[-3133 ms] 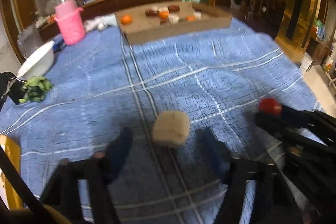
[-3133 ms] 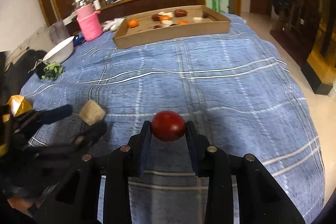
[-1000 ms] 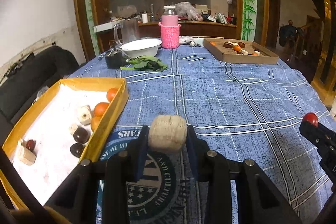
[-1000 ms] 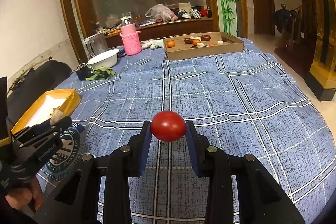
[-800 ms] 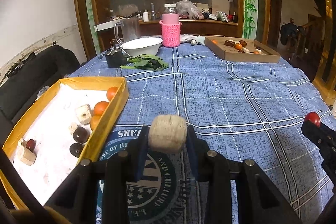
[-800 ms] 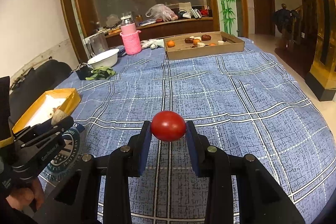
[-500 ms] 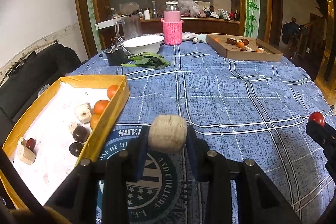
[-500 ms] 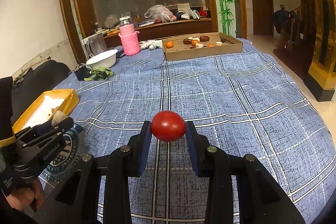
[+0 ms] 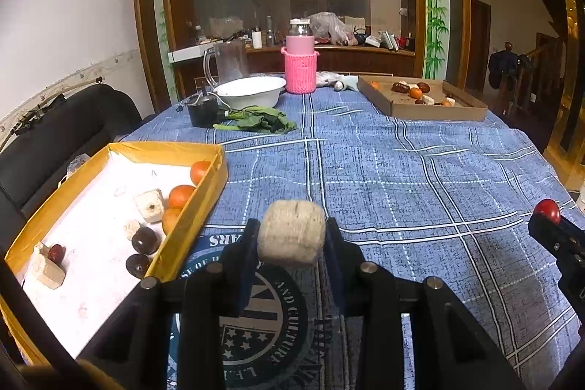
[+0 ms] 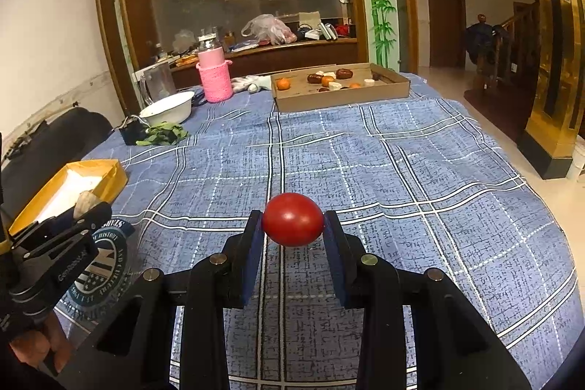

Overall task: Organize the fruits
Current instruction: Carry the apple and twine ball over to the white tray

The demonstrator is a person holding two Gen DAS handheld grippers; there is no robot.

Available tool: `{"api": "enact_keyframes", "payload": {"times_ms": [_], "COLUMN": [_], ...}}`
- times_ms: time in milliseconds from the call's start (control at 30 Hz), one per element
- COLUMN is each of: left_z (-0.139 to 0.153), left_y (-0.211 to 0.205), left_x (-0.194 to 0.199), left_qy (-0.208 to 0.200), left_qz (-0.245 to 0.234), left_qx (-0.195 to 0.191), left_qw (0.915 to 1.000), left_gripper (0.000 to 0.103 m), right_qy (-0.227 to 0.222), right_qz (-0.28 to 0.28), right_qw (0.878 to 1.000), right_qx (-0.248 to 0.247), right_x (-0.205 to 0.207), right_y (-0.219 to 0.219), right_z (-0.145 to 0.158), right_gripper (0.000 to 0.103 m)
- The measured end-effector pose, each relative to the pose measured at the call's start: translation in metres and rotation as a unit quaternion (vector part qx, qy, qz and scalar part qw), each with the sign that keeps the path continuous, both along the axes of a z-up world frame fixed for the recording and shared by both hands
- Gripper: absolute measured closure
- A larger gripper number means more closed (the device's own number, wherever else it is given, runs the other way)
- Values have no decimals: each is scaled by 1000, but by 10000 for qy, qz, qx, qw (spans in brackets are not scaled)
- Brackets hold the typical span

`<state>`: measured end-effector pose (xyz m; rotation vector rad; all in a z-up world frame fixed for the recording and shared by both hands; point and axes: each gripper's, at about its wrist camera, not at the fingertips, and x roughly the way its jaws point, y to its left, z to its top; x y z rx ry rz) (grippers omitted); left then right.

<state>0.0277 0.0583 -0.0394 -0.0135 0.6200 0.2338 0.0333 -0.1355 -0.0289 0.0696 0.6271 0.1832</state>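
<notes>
Two views, and only the left wrist one really lets you look down into the yellow box (image 9: 215,167) at the table's left edge. Inside it: three orange fruits (image 9: 180,195) along its right wall, a couple of pale chunks (image 9: 149,205), two dark round fruits (image 9: 145,241) and a small red one (image 9: 55,253) near the front corner. From the right wrist view you mostly just get its rim and white floor.

Left gripper (image 9: 291,240) has its jaws pinching a beige fuzzy lump (image 9: 291,238), held above the tablecloth (image 9: 420,178) just right of that box. Right gripper (image 10: 292,223) is pinching a red egg-shaped fruit (image 10: 292,219) over the middle of the cloth.

The right view gives the better look at the cardboard tray (image 10: 395,89) at the far edge, holding orange, dark and white pieces.
</notes>
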Motion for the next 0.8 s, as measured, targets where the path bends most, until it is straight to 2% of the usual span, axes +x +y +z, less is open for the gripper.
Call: {"api": "enact_keyframes", "payload": {"times_ms": [133, 333, 567, 800], "left_z": [5, 16, 21, 26], "left_y": [1, 14, 52, 91], "left_x": [-7, -30, -53, -65], "left_qy": [-172, -191, -9, 68], "left_qz": [75, 328, 827, 1278], "left_qx": [35, 110, 46, -24], "left_qw": [9998, 9992, 9966, 9918], "left_gripper": [66, 66, 66, 66], "right_qy": [-61, -89, -90, 17], "right_qz": [10, 80, 343, 770], "right_qw": [10000, 9998, 9992, 9969], "right_qx": [35, 139, 182, 165], "right_x": [-2, -1, -1, -7], "right_y": [-1, -3, 2, 28], "right_z": [2, 2, 3, 4], "right_gripper": [71, 71, 71, 71]}}
